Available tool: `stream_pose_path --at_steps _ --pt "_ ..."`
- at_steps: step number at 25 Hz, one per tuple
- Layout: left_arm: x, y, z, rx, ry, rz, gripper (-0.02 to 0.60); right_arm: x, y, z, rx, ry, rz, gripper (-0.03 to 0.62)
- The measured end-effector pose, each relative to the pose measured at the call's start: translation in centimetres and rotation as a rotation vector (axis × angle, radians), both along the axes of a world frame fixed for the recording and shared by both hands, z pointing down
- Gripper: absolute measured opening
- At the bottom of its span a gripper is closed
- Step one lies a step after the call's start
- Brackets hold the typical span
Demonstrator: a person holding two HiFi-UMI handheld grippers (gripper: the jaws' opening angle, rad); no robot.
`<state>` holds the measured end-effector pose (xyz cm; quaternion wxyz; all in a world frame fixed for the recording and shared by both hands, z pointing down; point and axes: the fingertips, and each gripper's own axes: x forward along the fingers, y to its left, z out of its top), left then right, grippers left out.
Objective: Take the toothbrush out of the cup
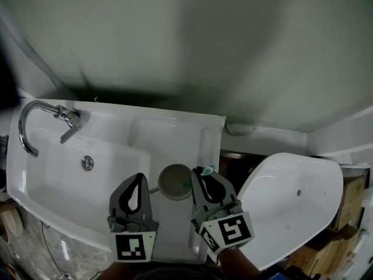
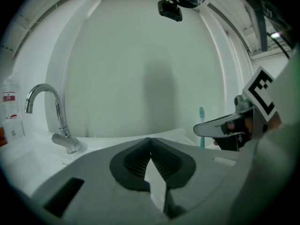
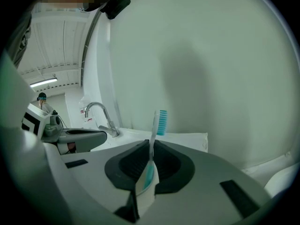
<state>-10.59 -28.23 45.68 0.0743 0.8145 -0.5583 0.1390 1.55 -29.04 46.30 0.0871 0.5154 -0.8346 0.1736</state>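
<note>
A round pale cup (image 1: 173,182) stands on the white sink counter (image 1: 175,133), seen from above. My right gripper (image 1: 204,175) is just right of the cup and shut on a toothbrush (image 3: 151,149) with a white and teal handle. The brush stands upright between the pads, its teal bristle head (image 3: 161,122) above the jaws. That head shows at the gripper's tip (image 1: 208,170) in the head view and as a thin stick (image 2: 201,121) in the left gripper view. Its lower end is hidden. My left gripper (image 1: 138,181) hovers left of the cup, shut (image 2: 150,142) and empty.
A chrome tap (image 1: 35,121) curves over the sink basin (image 1: 52,174) at the left. A pale wall (image 1: 204,45) rises behind the counter. A white tub-shaped object (image 1: 291,197) lies to the right, with cardboard boxes (image 1: 349,206) beyond it.
</note>
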Motion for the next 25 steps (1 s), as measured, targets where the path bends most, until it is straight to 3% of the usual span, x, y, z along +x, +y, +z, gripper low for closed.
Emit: stream_pose_path --at_steps 12,25 --pt "0.9 2.4 -2.6 0.052 0.010 -0.008 0.014 -0.1 1.8 -3.5 0.075 -0.006 -0.030 0.034" --pt "2.8 7.7 -6.7 0.117 0.007 -0.011 0.015 0.3 6.3 -10.2 0.226 -0.022 -0.064 0.034"
